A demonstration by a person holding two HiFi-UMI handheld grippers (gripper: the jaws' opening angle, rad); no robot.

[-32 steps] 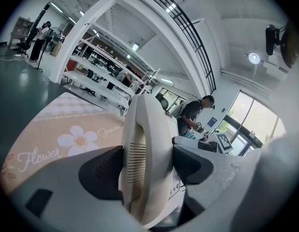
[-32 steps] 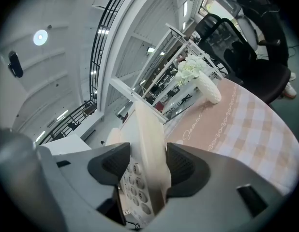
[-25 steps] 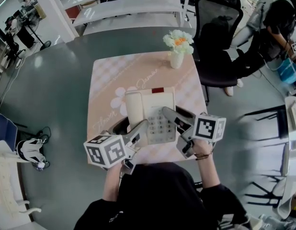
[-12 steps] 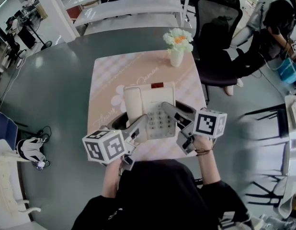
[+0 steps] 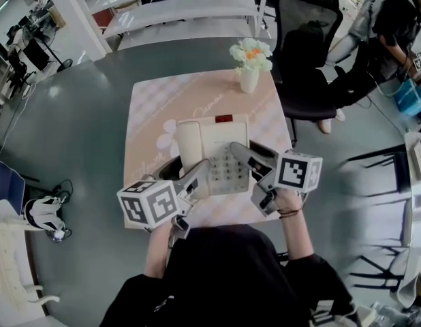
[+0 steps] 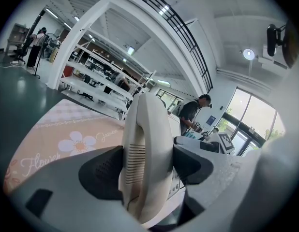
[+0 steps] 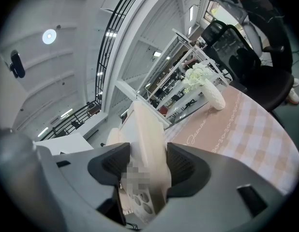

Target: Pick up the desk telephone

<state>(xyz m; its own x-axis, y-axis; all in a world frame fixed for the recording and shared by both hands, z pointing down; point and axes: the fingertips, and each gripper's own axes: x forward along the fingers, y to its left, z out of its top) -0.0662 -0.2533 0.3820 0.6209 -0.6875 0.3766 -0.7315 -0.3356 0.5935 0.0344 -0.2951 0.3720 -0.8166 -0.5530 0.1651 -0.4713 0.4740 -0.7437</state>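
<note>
Head view showed the left gripper [image 5: 199, 180] and right gripper [image 5: 246, 157] each clamped on opposite sides of the desk telephone [image 5: 214, 138] at frame centre, seemingly to lift it level.

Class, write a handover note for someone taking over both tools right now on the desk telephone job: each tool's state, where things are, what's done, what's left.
Left tool: shut on the desk telephone, on its handset side.
Right tool: shut on the same telephone, on its keypad side.
Things: the telephone sits at the near part of the table, between the two tools. The vase of flowers stands apart at the far edge.
Done: both grips are made.
Left: raise the telephone clear, probably moving both tools together. I cannot tell whether it is already off the table.
</note>
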